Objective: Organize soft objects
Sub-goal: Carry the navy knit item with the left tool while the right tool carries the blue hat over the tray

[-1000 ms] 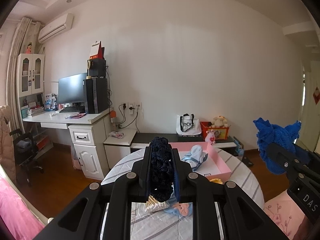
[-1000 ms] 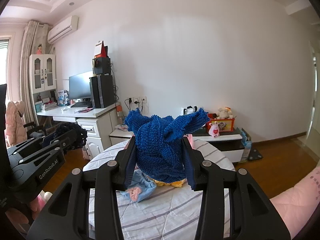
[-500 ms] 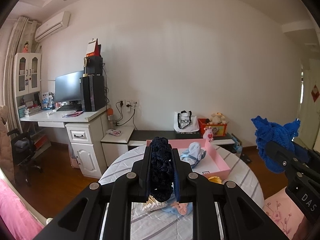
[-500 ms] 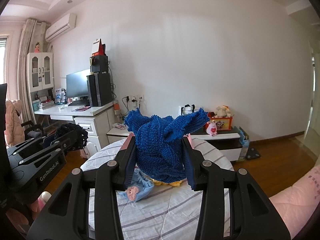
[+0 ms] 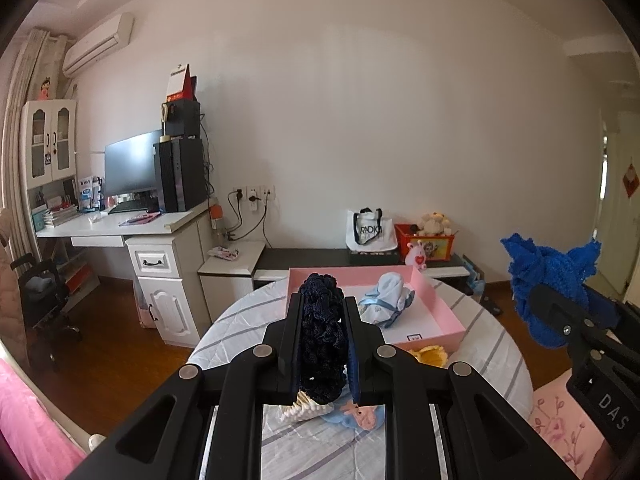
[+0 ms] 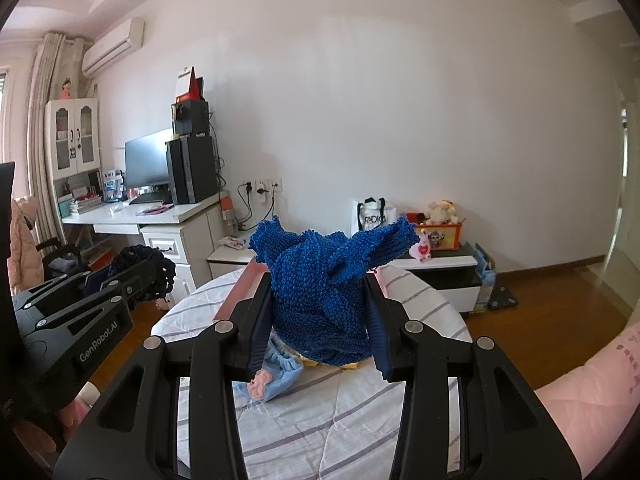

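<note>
The left tongs are clamped on a dark navy knitted piece, which stands up between the two fingers above the round desk with its striped white cloth. The right tongs are clamped on a bright blue knitted piece, bulkier, so the fingers stand wider apart around it.

Only the left wrist view shows the inside of the pink box at the far side of the desk: a pale blue soft item lies in it. The same view shows a yellow knitted piece just in front of the box and a white fringed item near the tongs. From the right wrist view the blue piece hides most of the box; only its left wall shows.

Both views catch the light blue item with a pink figure lying on the cloth, near side. Each view also shows the other tongs at its edge, well apart from its own.
</note>
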Action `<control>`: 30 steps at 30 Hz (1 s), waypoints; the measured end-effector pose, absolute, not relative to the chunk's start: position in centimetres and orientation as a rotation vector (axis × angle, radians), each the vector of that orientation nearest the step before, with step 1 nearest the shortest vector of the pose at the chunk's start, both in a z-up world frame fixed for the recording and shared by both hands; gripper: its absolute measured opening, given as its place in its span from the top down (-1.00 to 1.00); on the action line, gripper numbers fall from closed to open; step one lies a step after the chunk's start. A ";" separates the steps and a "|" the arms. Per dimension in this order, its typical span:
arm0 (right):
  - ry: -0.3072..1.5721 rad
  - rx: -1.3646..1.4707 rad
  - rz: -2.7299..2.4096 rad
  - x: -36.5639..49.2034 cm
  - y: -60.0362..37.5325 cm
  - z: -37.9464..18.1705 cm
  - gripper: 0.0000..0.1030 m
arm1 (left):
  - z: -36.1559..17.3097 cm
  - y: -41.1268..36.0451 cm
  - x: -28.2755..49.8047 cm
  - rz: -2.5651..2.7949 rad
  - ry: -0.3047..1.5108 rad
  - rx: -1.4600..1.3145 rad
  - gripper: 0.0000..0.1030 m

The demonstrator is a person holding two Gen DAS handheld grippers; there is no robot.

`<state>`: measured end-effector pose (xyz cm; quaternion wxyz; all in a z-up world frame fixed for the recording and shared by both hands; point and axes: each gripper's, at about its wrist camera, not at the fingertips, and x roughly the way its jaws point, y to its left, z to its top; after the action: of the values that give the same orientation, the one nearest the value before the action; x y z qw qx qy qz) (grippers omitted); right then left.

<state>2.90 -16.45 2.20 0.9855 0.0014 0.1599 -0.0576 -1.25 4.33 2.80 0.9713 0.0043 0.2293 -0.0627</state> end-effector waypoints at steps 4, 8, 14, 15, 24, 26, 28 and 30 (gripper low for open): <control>0.343 0.008 -0.120 4.0 -16.5 1.8 0.24 | 2.6 3.8 0.4 -0.133 0.482 0.019 0.72; 0.364 0.011 -0.120 5.5 -17.0 1.6 0.24 | 2.4 3.4 2.5 -0.130 0.500 0.020 0.72; 0.378 0.006 -0.121 7.5 -17.7 1.3 0.24 | 1.9 2.8 6.2 -0.137 0.522 0.037 0.72; 0.379 0.006 -0.123 7.8 -17.9 1.2 0.24 | 1.8 2.5 6.9 -0.137 0.526 0.040 0.72; 0.440 0.012 -0.132 13.4 -19.6 0.1 0.24 | 1.4 0.5 14.9 -0.167 0.557 0.063 0.72; 0.457 0.017 -0.129 14.7 -20.0 -0.4 0.23 | 1.3 0.1 16.8 -0.164 0.570 0.070 0.72; 0.476 0.019 -0.128 16.0 -20.5 -0.9 0.23 | 1.2 -0.5 19.1 -0.162 0.591 0.077 0.72; 0.499 0.023 -0.130 17.4 -20.9 -1.5 0.23 | 0.8 -1.0 20.9 -0.164 0.598 0.082 0.72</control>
<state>17.42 -20.86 -1.47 0.9668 0.0111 0.2469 -0.0640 20.86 -1.01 0.83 0.9515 0.0404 0.2942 -0.0806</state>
